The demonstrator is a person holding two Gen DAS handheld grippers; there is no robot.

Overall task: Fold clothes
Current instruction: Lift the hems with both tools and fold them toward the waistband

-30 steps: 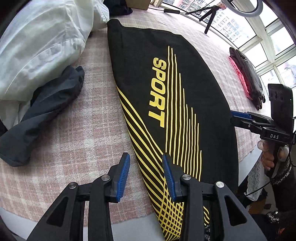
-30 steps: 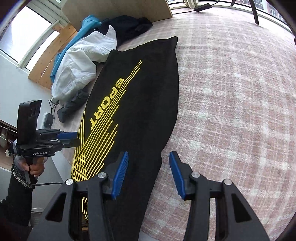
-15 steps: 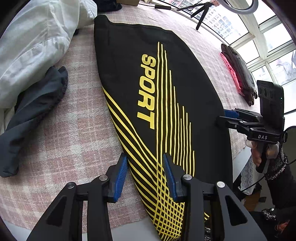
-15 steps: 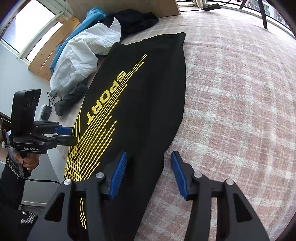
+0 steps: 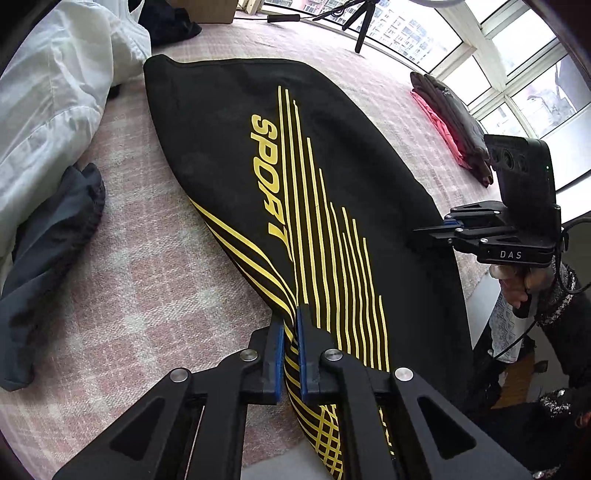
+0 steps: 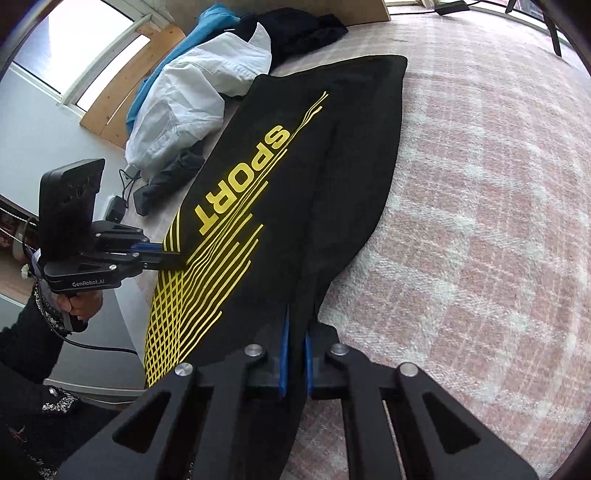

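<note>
A black garment (image 5: 229,140) with yellow stripes and the word SPORT lies flat and lengthwise on a pink plaid surface (image 5: 140,280); it also shows in the right wrist view (image 6: 332,155). My left gripper (image 5: 290,325) is shut on the garment's left edge near its near end, where the yellow stripes run. My right gripper (image 6: 295,325) is shut on the garment's right edge at the near end. Each gripper shows in the other's view, the right one (image 5: 439,229) and the left one (image 6: 170,256), both at the cloth's edges.
A white garment (image 5: 48,92) and a dark grey one (image 5: 55,236) lie left of the black garment. A folded pile of dark and red clothes (image 5: 454,125) sits at the far right by the windows. A tripod (image 5: 360,22) stands at the back. More clothes (image 6: 295,26) are heaped far off.
Both grippers were open above the near end of the garment; now both have closed on its edges, left on the striped side, right on the plain black side.
</note>
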